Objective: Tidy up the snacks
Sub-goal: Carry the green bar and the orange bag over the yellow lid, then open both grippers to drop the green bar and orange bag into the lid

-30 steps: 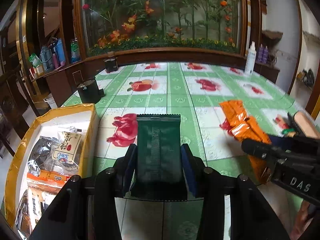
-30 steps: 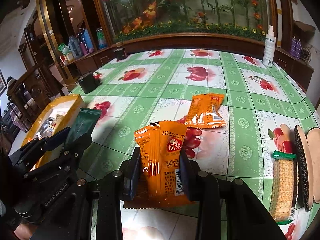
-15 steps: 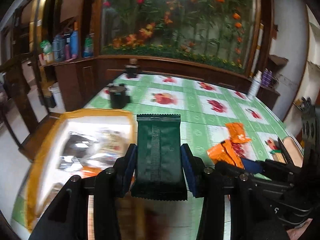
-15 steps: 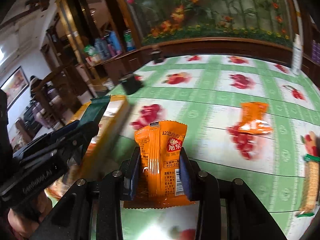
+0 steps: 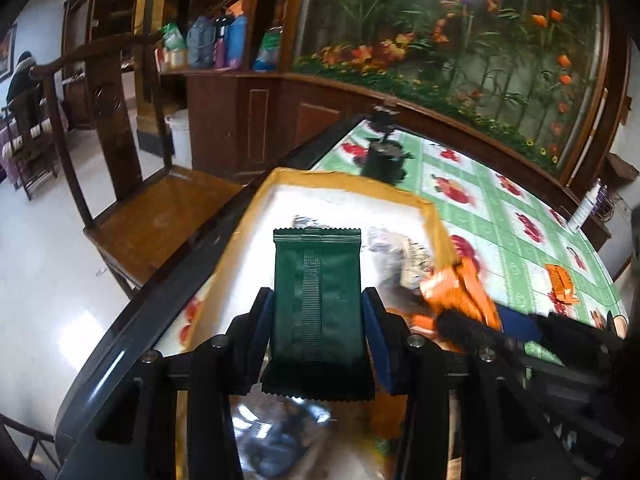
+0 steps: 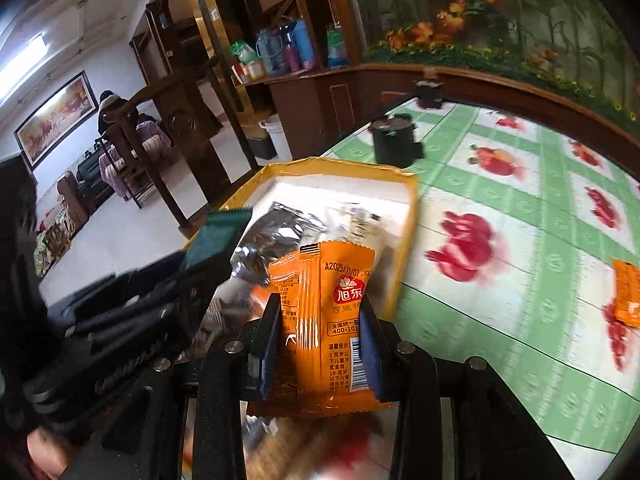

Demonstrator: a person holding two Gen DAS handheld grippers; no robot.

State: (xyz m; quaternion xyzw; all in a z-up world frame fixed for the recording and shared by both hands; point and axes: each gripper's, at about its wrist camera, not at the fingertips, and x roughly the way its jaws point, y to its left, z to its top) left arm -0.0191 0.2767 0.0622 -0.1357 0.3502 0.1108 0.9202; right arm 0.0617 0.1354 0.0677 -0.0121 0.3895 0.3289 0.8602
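**Two snack packets held over the yellow box**

The left hand-held gripper (image 5: 318,316) is clamped on one dark green packet (image 5: 317,280), flat and rectangular, with saw-tooth ends and a ribbed seam down its middle. The right hand-held gripper (image 6: 320,332) is clamped on one orange packet (image 6: 334,308), glossy film with printed text, a red logo and a barcode. Both packets stand upright between blue pads.

Just beyond and below both hand-held grippers lies one shallow rectangular box (image 6: 408,216), yellow-rimmed with a white inside, holding a crinkled silver foil packet (image 6: 276,232) and several other wrappers that are too blurred to count. The two hand-held grippers are side by side, each showing in the other's view.

Off to the right of the right hand-held gripper, one more orange packet (image 6: 628,294) lies flat on the surface (image 6: 520,216), covered by a smooth green-and-white checked cloth with red fruit prints. Farther ahead stand two small black cylindrical objects (image 6: 394,142). To the left is one dark wooden chair (image 5: 132,184)
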